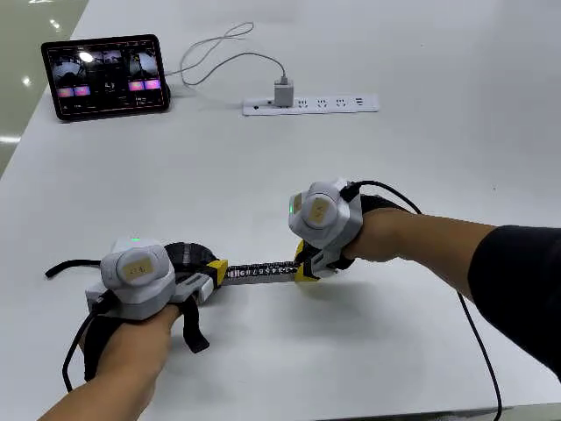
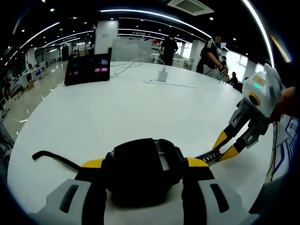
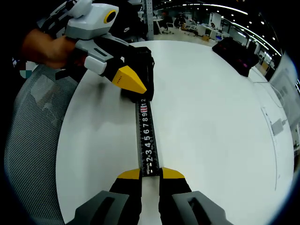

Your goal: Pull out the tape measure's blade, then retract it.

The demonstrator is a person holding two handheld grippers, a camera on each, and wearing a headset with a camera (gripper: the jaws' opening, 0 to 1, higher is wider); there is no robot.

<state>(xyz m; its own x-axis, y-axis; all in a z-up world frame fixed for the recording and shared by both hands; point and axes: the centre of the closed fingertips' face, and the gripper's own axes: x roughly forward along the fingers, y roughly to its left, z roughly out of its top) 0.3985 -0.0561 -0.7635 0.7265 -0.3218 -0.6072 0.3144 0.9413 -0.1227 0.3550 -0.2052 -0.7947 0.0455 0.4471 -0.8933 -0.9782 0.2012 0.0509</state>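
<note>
A black case (image 2: 140,169), a black blade (image 3: 146,140) printed with white numerals, and a white table (image 1: 394,158) are shown.

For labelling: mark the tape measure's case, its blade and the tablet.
tape measure case (image 2: 143,171), left gripper view, top of the black housing.
blade (image 3: 146,136), right gripper view, numbered face at mid-length.
tablet (image 1: 107,75), head view, middle of the lit screen.

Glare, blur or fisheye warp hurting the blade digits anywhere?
Right gripper view: digits on black numbered tape blade read sharp; white table edge bows. Left gripper view: black tape measure case slightly soft; ceiling lights curve. Head view: no warp, soft shadows, digits too small.
</note>
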